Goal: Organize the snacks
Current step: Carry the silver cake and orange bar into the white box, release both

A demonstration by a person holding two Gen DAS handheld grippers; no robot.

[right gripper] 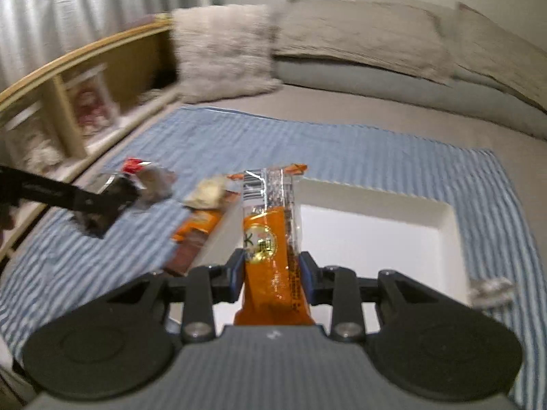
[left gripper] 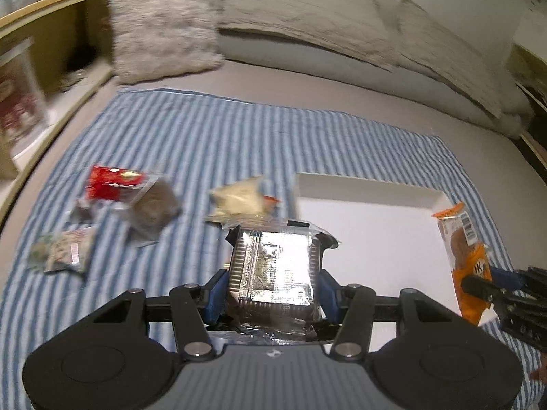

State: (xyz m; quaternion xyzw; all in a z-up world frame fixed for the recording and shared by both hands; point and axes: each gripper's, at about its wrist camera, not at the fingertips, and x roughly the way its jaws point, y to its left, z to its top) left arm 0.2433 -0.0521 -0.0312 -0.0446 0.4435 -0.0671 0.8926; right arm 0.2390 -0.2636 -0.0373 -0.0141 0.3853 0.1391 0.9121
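Observation:
My left gripper (left gripper: 273, 288) is shut on a silver foil-wrapped snack pack (left gripper: 273, 270) and holds it above the striped cloth, just left of the white box (left gripper: 369, 239). My right gripper (right gripper: 271, 273) is shut on an orange snack packet (right gripper: 271, 239), held upright over the white box's (right gripper: 376, 239) near left corner. The orange packet also shows at the right of the left wrist view (left gripper: 466, 259). Loose snacks lie on the cloth: a red packet (left gripper: 112, 182), a brown clear-wrapped one (left gripper: 154, 205), a pale one (left gripper: 239, 198) and a greenish one (left gripper: 65, 251).
A blue-striped cloth (left gripper: 205, 136) covers the grey bed. A fluffy cushion (left gripper: 164, 24) and pillows (left gripper: 342, 20) lie at the back. A wooden shelf (right gripper: 68, 102) runs along the left. Another orange-brown packet (right gripper: 198, 229) lies beside the box. A small silver wrapper (right gripper: 492, 292) lies right of the box.

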